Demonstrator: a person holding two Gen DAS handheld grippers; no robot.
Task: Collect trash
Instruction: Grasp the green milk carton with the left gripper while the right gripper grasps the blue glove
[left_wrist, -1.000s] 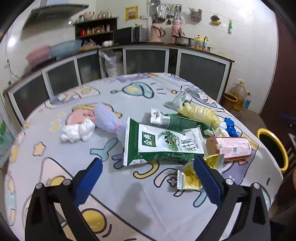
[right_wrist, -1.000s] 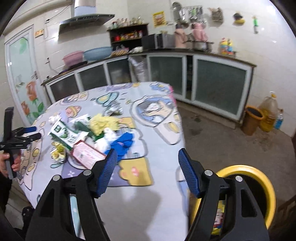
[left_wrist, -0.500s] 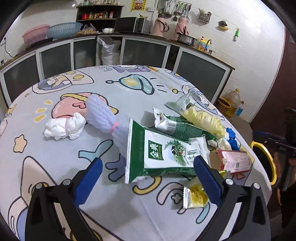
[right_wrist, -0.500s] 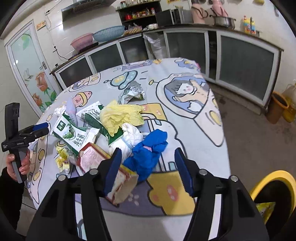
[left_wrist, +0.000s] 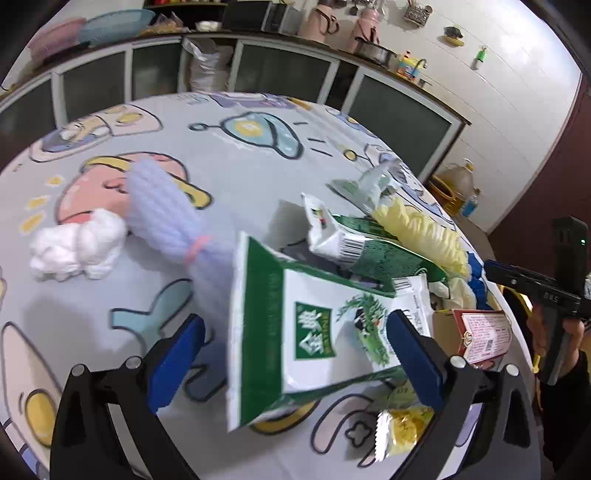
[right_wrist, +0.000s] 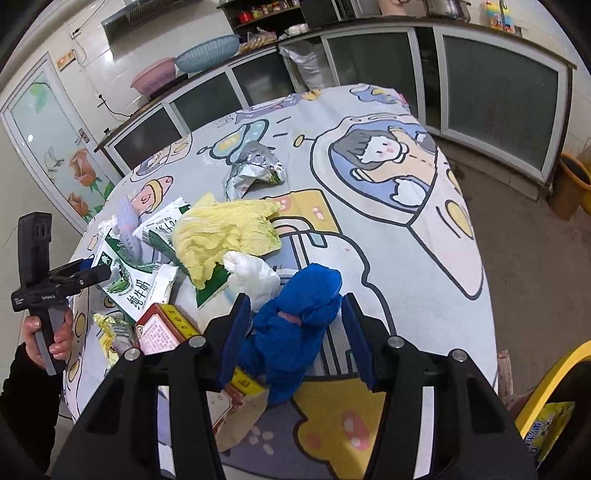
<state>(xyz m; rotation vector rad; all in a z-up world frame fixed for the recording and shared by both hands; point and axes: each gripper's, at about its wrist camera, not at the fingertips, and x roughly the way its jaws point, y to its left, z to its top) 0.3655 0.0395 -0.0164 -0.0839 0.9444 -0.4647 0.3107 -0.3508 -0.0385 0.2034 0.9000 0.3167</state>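
Note:
A heap of trash lies on the cartoon-print tablecloth. My left gripper is open, its pads on either side of a green and white milk bag. My right gripper is open around a crumpled blue glove, pads apart from it. A yellow cloth, a white wad, a red box and a yellow snack wrapper lie close by. A lilac foam net and white tissue lie to the left.
A yellow-rimmed bin holding a yellow packet stands below the table's edge at the lower right. A silver foil bag lies farther back on the table. Kitchen cabinets run behind the table. An orange bucket stands on the floor.
My left gripper has moved forward until its pads flank the milk bag. My right gripper has moved from above the bin to the table and now straddles the blue glove.

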